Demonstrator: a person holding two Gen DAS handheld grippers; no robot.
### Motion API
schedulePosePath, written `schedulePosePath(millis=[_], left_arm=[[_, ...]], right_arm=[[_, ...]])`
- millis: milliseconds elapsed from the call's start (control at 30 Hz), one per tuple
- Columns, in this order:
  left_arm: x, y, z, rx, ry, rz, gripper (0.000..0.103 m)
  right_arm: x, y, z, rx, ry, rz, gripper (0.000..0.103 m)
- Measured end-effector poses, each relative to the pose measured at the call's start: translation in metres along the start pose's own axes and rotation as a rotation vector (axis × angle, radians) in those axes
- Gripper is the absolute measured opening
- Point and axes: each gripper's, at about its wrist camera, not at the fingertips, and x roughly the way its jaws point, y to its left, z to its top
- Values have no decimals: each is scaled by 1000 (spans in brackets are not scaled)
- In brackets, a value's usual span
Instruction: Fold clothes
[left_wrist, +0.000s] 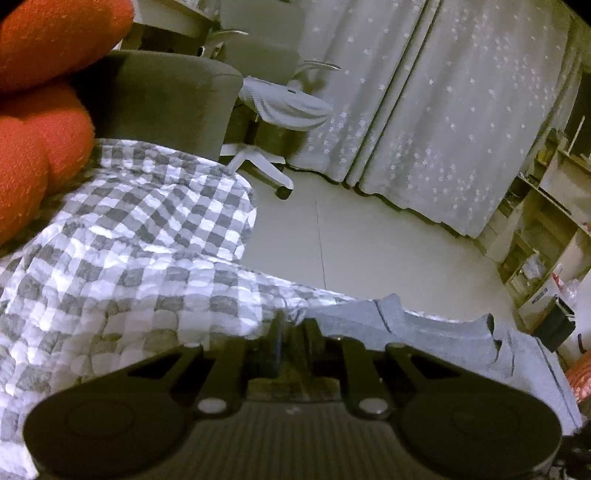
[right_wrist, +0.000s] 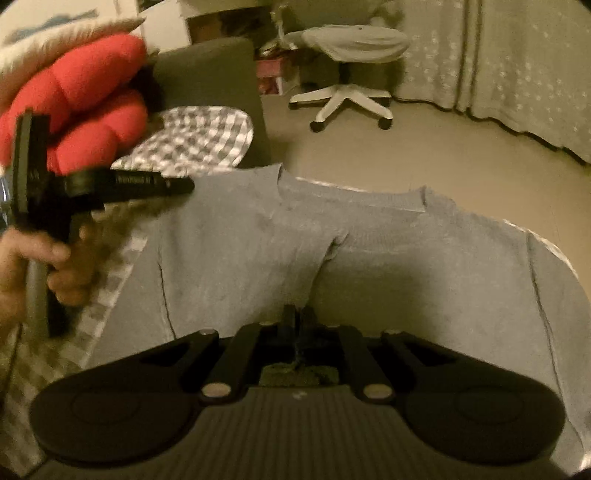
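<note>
- Left wrist view: left gripper (left_wrist: 293, 325) low at the bed's edge, jaws together. Whether cloth is between them: can't tell, tips sit right at the hem line of the grey garment (left_wrist: 443, 339).
- Garment lies along the bed's near-right edge, its border wavy, part hanging toward the right corner.
- Checked bedspread (left_wrist: 140, 240) covers the bed to the left; its far edge drops off to bare floor (left_wrist: 369, 236).
- Red cushions (left_wrist: 37, 110) crowd the upper-left corner, w/ a dark grey headboard (left_wrist: 166, 103) behind.
- Open floor btw bed and star-print curtain (left_wrist: 443, 110); white office chair (left_wrist: 280, 99) stands at the far side, near the headboard. Shelves (left_wrist: 535, 221) line the right wall.

- Right wrist view: right gripper (right_wrist: 299, 321) jaws shut on a raised fold of the grey garment, mid-cloth at the near edge; fabric peaks up from the pinch.
- Garment spreads wide across the bed, far edge running along the bed's floor-side edge, right end curving down over the corner.
- Left gripper enters from the left, held by a hand (right_wrist: 37, 266), fingers pointing across the garment's far-left corner; motion-blurred.
- Bedspread shows at the left edge and by the cushions.
- Floor beyond the bed's far edge open up to chair and curtain.
</note>
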Motion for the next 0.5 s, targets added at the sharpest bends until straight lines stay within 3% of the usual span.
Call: schedulePosePath(millis=[100, 200, 400, 500], left_arm=[[-14, -1, 1, 3, -1, -5, 19], [-28, -3, 2, 7, -1, -9, 20], [-56, -5, 4, 13, -2, -18, 22], [-80, -12, -5, 12, -9, -9, 23]], right_arm=[[-34, 5, -11, 60, -12, 64, 16], [-76, 25, -47, 120, -10, 120, 16], [-134, 87, -161, 139, 2, 280, 16], [-147, 108, -208, 152, 21, 285, 16]])
